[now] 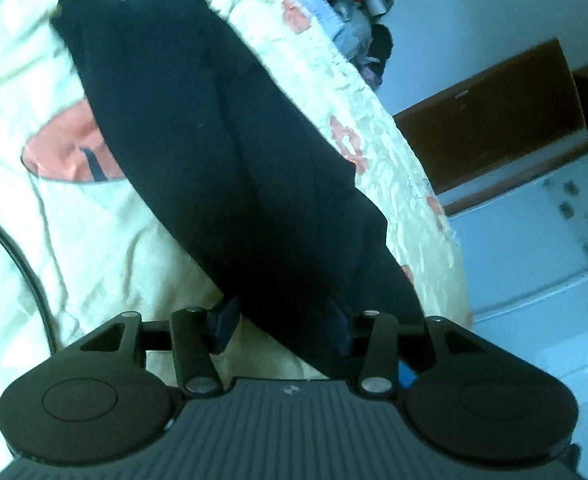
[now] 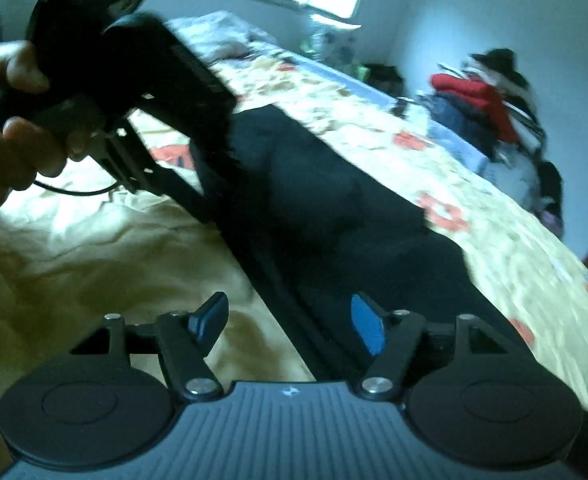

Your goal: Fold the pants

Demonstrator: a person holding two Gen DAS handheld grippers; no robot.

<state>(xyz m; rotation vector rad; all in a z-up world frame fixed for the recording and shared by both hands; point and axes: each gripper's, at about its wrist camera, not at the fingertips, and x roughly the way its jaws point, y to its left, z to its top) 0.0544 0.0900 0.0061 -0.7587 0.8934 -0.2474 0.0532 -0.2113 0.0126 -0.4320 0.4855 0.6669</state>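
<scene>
Bedspread [image 1: 74, 240] bears dark pants [image 1: 214, 152] lying lengthwise, running away from both grippers.

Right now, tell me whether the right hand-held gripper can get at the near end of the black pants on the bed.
Probably yes: the right hand-held gripper stands open with the black pants running between its fingers, nothing covering them.
</scene>
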